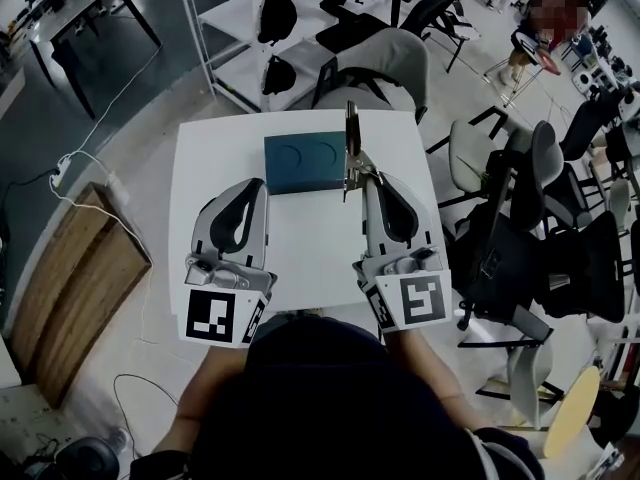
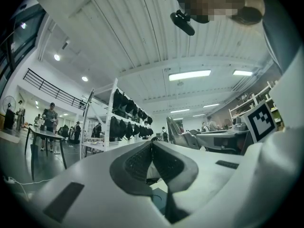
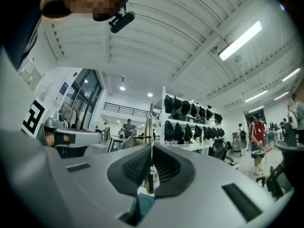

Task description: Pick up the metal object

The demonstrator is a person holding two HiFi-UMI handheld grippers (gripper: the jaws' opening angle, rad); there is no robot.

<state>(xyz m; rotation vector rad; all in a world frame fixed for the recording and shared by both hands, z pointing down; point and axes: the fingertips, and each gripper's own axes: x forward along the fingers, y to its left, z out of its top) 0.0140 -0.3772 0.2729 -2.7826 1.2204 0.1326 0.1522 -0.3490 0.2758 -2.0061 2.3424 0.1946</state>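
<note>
A thin flat metal object (image 1: 352, 143) stands upright in the head view, over the right edge of a dark teal block (image 1: 303, 161). My right gripper (image 1: 364, 175) is shut on its lower end. In the right gripper view the metal object (image 3: 148, 129) rises as a narrow strip from between the closed pads. My left gripper (image 1: 256, 188) hovers over the white table (image 1: 300, 243), just left of the block. In the left gripper view, the left gripper (image 2: 152, 156) is shut, its pads pressed together with nothing between them.
The teal block has two round recesses in its top. A grey chair (image 1: 385, 68) stands at the table's far edge and black office chairs (image 1: 540, 228) crowd the right side. A white shelf rack (image 1: 250, 28) stands behind, and a wooden panel (image 1: 75, 288) lies on the floor at left.
</note>
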